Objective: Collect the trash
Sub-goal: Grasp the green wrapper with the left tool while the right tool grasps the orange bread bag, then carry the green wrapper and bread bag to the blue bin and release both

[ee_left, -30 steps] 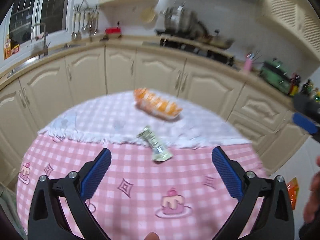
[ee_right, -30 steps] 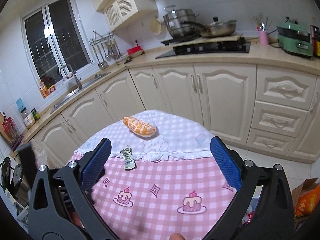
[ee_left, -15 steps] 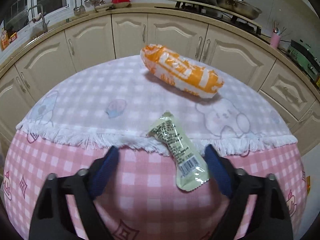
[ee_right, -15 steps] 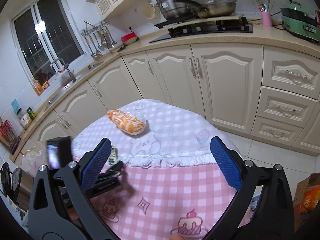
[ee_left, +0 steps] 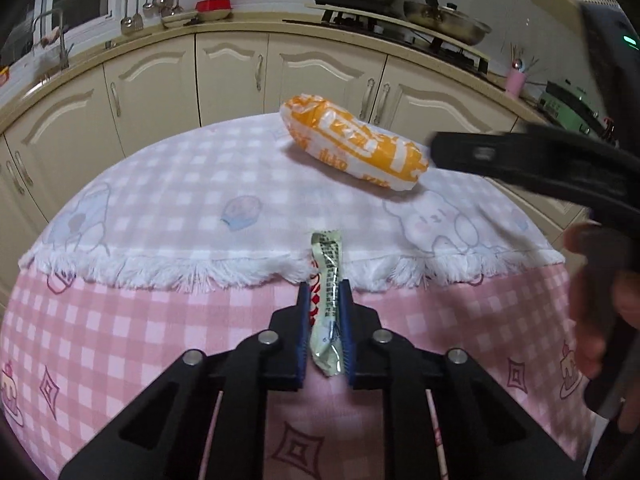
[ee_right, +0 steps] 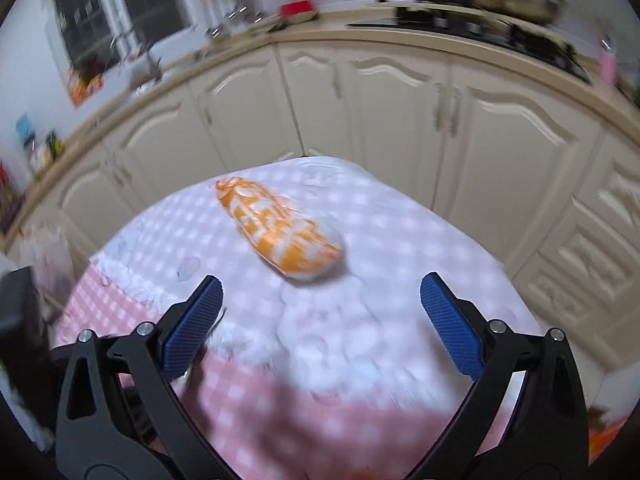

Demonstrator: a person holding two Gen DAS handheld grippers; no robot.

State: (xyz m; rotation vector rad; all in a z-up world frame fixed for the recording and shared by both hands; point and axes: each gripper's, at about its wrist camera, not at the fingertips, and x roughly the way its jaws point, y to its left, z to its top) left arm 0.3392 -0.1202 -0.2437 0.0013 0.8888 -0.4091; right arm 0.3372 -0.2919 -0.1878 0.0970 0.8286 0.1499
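Note:
A slim pale green wrapper (ee_left: pixel 328 280) lies across the fringe of the white cloth on the round table (ee_left: pixel 120 320). My left gripper (ee_left: pixel 325 294) is shut on the wrapper, pads on both of its long sides. An orange and white snack bag (ee_left: pixel 352 148) lies further back on the white cloth; it also shows in the right wrist view (ee_right: pixel 280 232). My right gripper (ee_right: pixel 320 300) is open and empty, a little short of the bag, and appears at the right of the left wrist view (ee_left: pixel 520 156).
A pink checked tablecloth (ee_left: pixel 100 340) covers the table, with a white fringed cloth (ee_left: pixel 180 200) over its far half. Cream kitchen cabinets (ee_left: pixel 232 68) curve behind the table. Pots and a pan (ee_left: pixel 440 24) stand on the counter. The right wrist view is motion-blurred.
My left gripper has closed on the green wrapper. My right gripper has moved forward and down toward the orange bag and entered the left wrist view.

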